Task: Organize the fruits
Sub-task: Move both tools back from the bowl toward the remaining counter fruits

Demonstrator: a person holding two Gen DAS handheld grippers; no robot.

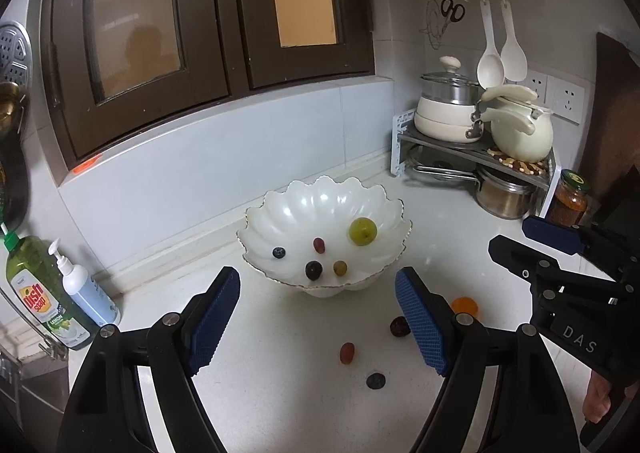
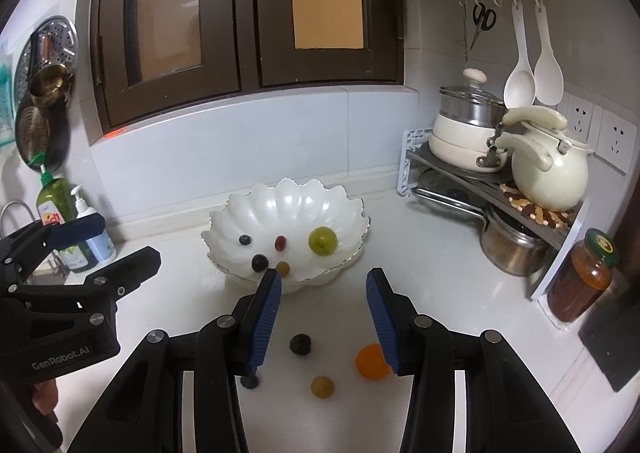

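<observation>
Left wrist view looks down over the white countertop [image 1: 280, 353], with the scalloped white bowl [image 1: 288, 213] standing near the back wall. Inside the bowl lie a large green grape [image 1: 363, 231], a red grape [image 1: 319, 245], a dark grape [image 1: 313, 270], a small yellow-green grape [image 1: 340, 267] and a blueberry [image 1: 279, 252].

Loose on the counter in front of the bowl I see an orange fruit [image 2: 372, 361], a dark round fruit [image 2: 300, 343], a yellowish grape [image 2: 322, 386], a red grape on the counter [image 1: 347, 353] and a stray blueberry [image 1: 375, 380].

My left gripper [image 1: 318, 317] hangs over the counter just short of the bowl, jaws wide apart and empty. My right gripper [image 2: 324, 323] has its jaws partly apart with nothing pinched; the dark round fruit lies on the counter in the gap between them, apart from both pads, and the orange fruit sits just beside my right-hand pad.
</observation>
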